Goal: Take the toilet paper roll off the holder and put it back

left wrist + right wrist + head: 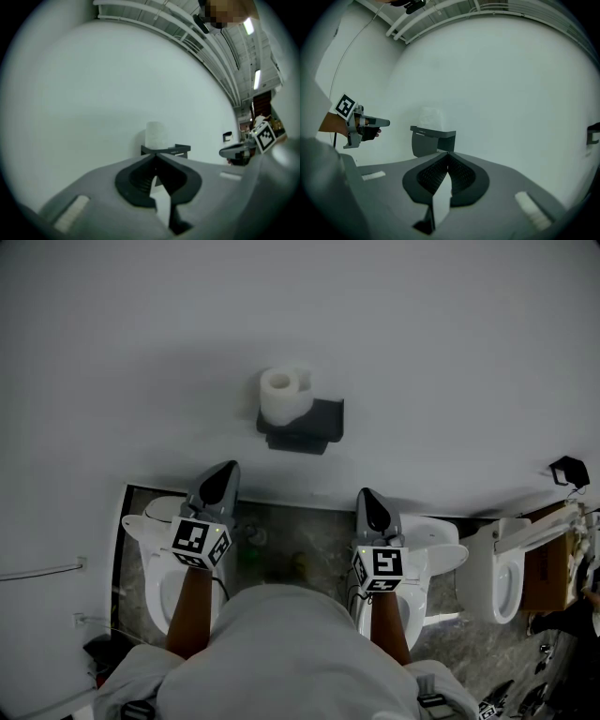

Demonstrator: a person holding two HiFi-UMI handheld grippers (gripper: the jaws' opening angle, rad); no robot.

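Note:
A white toilet paper roll (281,395) stands upright on a dark holder (309,427) fixed to the white wall. Both grippers point at the wall below it, apart from it. My left gripper (228,468) sits lower left of the holder, jaws shut and empty. My right gripper (367,495) sits lower right, also shut and empty. In the left gripper view the roll (156,135) and holder (167,150) lie straight beyond the closed tips (155,154). In the right gripper view the roll (431,117) and holder (433,140) are up and left of the closed tips (448,153).
White toilets (150,526) (441,559) (497,568) stand on the stone floor under my arms. A small black fitting (569,470) is on the wall at right. A cable (37,570) runs along the left wall. A brown box (548,568) is at far right.

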